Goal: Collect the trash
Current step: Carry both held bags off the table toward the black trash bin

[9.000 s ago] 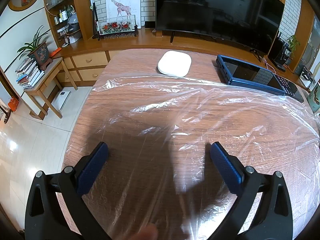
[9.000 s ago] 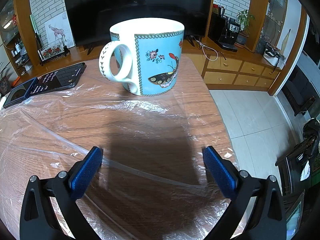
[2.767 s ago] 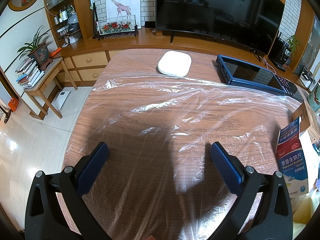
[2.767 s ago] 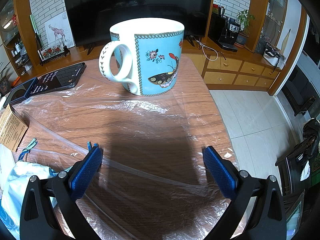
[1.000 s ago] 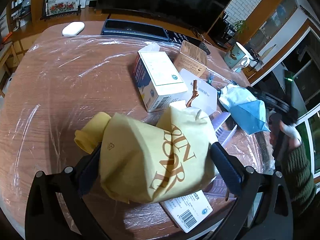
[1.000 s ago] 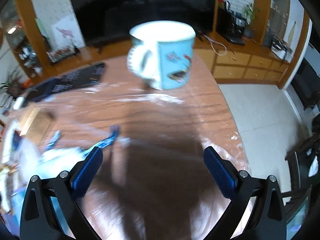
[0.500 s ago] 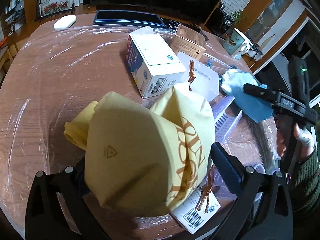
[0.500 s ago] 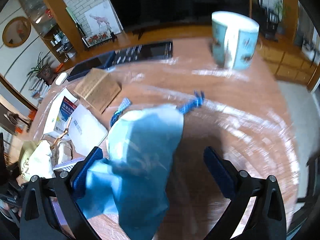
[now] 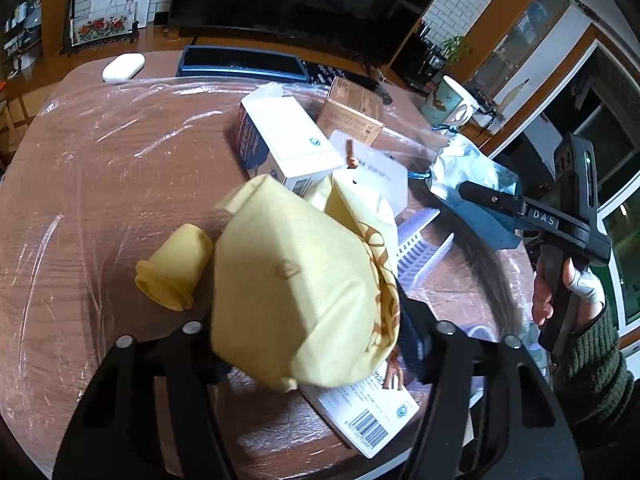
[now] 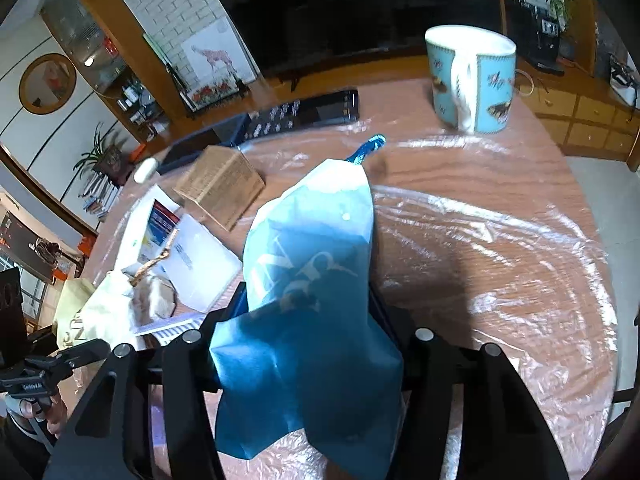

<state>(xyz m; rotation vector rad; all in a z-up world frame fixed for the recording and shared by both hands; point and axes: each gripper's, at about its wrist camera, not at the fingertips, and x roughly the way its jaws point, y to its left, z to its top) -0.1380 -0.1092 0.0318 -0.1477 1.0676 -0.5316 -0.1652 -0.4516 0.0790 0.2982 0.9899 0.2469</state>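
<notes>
My left gripper (image 9: 312, 344) is shut on a yellow drawstring bag (image 9: 296, 280) and holds it just above the plastic-covered table (image 9: 120, 184). A yellow cup-shaped piece (image 9: 172, 268) lies left of it. My right gripper (image 10: 306, 320) is shut on a blue drawstring bag (image 10: 308, 288) and holds it over the table; that bag also shows in the left wrist view (image 9: 476, 184). Behind the bags lie a white medicine box (image 9: 288, 140), a brown carton (image 9: 348, 116), white cards (image 9: 376, 168) and a ribbed plastic tray (image 9: 416, 248).
A blue patterned mug (image 10: 472, 76) stands at the far right of the table. A black remote (image 10: 312, 114), a dark tablet (image 9: 240, 62) and a white puck (image 9: 122, 66) lie near the back edge. A barcode leaflet (image 9: 360, 412) lies at the front edge.
Both grippers have closed on their bags, the left on the yellow one, the right on the blue one. The yellow cup-shaped piece has come apart from the yellow bag.
</notes>
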